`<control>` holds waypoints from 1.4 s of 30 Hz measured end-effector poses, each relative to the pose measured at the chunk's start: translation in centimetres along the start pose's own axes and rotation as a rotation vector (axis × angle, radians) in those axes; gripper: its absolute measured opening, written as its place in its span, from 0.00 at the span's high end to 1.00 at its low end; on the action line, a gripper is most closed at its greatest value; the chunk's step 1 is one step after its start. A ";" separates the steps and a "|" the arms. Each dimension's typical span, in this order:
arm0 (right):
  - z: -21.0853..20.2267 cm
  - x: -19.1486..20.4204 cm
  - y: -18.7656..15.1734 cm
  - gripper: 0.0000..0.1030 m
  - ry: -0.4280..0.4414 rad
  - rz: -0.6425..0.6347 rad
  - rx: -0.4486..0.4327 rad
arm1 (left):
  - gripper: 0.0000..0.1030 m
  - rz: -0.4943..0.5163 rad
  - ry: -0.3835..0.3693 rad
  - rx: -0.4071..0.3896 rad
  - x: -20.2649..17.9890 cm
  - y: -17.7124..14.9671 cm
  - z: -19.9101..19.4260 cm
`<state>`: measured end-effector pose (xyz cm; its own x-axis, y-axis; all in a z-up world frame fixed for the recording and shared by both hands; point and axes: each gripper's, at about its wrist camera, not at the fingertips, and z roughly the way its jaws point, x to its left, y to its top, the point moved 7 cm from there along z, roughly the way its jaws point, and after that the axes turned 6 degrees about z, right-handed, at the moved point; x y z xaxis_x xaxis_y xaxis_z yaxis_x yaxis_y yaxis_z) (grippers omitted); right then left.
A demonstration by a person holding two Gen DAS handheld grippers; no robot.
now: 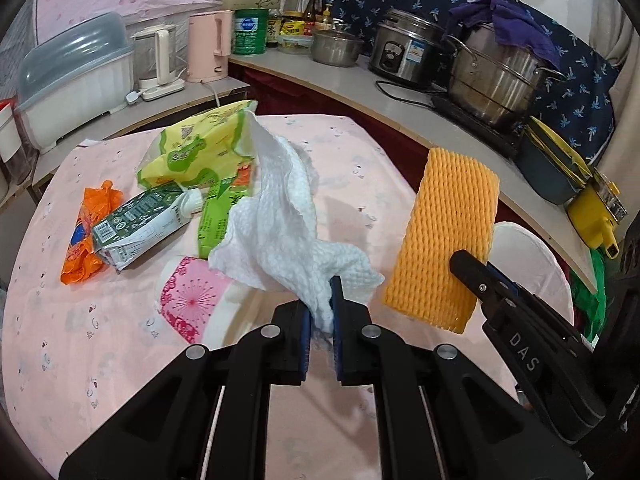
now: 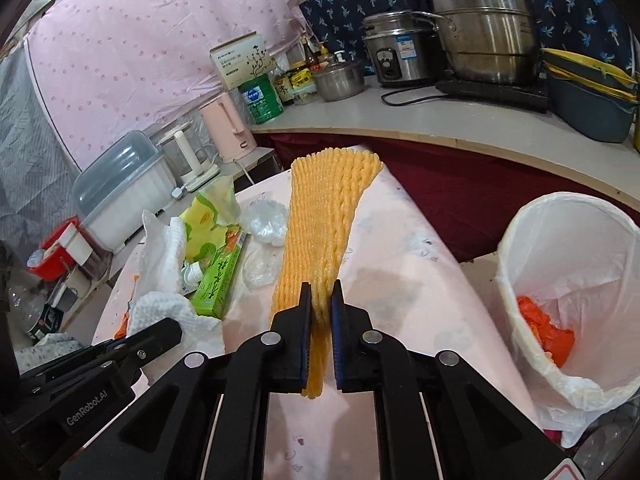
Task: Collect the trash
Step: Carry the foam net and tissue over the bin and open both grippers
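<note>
right wrist view has the right gripper (image 2: 321, 304) with jaws clamped on the yellow foam net (image 2: 320, 216), long axis pointing away, and the lined trash bin (image 2: 520, 280) just off to its right, lower, probably within reach. left gripper (image 1: 320, 304) pinches the paper towel (image 1: 280, 216) above the surface (image 1: 120, 360).

orange-yellow foam net (image 2: 320, 232), white paper towel (image 1: 288, 216), pink tablecloth (image 1: 360, 160)
</note>
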<state>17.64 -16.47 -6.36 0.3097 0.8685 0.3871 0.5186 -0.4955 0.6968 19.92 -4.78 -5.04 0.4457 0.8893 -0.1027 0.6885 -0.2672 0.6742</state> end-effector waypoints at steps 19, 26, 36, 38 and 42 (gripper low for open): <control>-9.2 -15.8 2.4 0.92 -0.174 0.160 -0.142 | 0.92 0.244 -0.174 0.012 -18.2 -0.5 1.1; -9.9 -20.3 2.2 0.92 -0.226 0.212 -0.153 | 0.92 0.304 -0.208 0.030 -22.4 -0.8 2.5; -8.6 -23.3 1.9 0.86 -0.270 0.224 -0.127 | 0.81 0.341 -0.233 0.054 -25.6 -1.0 5.1; -8.5 -23.5 2.0 0.79 -0.273 0.229 -0.125 | 0.68 0.341 -0.218 0.048 -25.7 -0.9 5.5; -8.9 -23.8 2.3 0.71 -0.283 0.232 -0.146 | 0.62 0.336 -0.210 0.034 -25.5 -0.7 5.5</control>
<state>4.39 -38.16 -8.56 0.6238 0.6850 0.3764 0.2964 -0.6529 0.6970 11.22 -29.33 -6.91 0.7547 0.6554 -0.0304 0.5012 -0.5460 0.6713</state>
